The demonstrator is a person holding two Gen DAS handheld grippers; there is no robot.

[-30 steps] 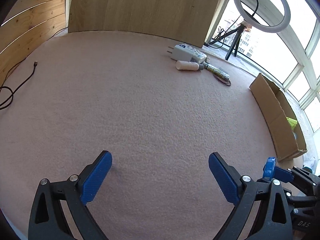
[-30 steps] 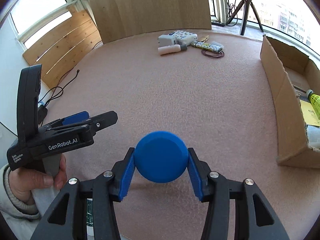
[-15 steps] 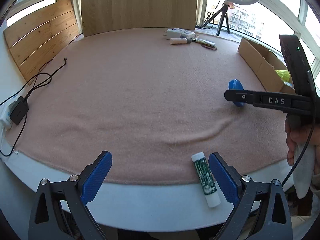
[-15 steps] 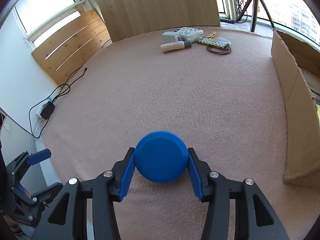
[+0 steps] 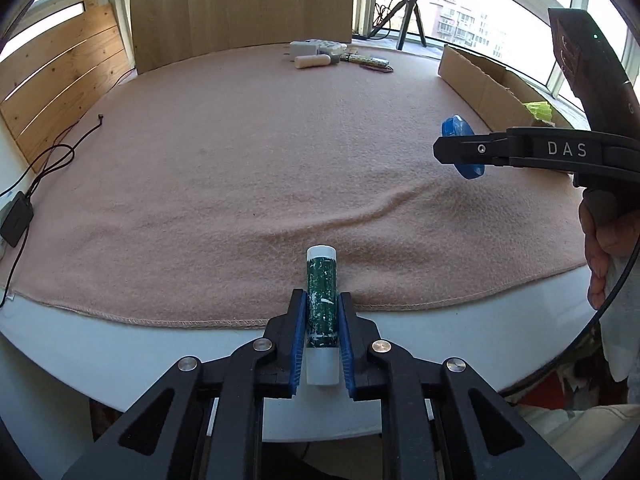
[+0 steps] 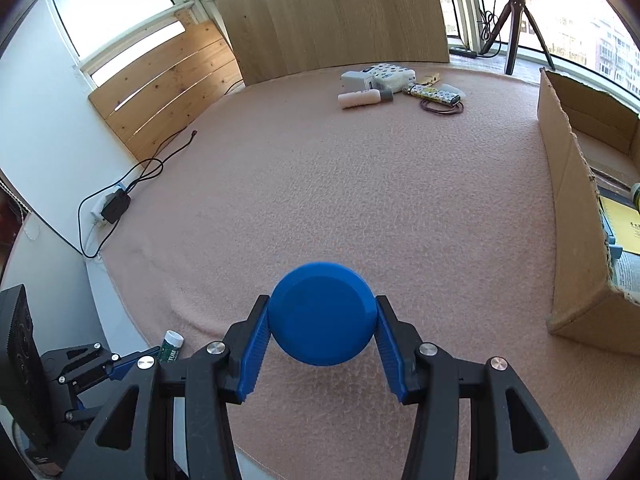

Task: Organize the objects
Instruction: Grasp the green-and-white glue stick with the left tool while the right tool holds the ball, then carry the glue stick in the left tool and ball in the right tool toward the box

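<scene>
My left gripper (image 5: pixel 322 304) is shut on a green tube with white ends (image 5: pixel 321 304) at the near edge of the pink blanket (image 5: pixel 260 152). The tube also shows in the right wrist view (image 6: pixel 170 345), beside the left gripper (image 6: pixel 154 354). My right gripper (image 6: pixel 320 320) is shut on a round blue disc (image 6: pixel 322 314), held above the blanket. The disc also shows in the left wrist view (image 5: pixel 460 140), at the right gripper's (image 5: pixel 456 148) tip. A cardboard box (image 6: pixel 576 216) stands open at the right with several items inside.
At the far end lie a white power adapter (image 6: pixel 378 76), a beige roller (image 6: pixel 360 100), a patterned stick (image 6: pixel 434 94) and a dark band (image 6: pixel 442 107). A black charger with cables (image 6: pixel 116 206) lies off the left edge. A wooden board (image 6: pixel 332 12) and a tripod (image 6: pixel 516 16) stand behind.
My left gripper has closed on the green tube, which lay loose between its open fingers half a second ago. The right gripper keeps holding the blue disc.
</scene>
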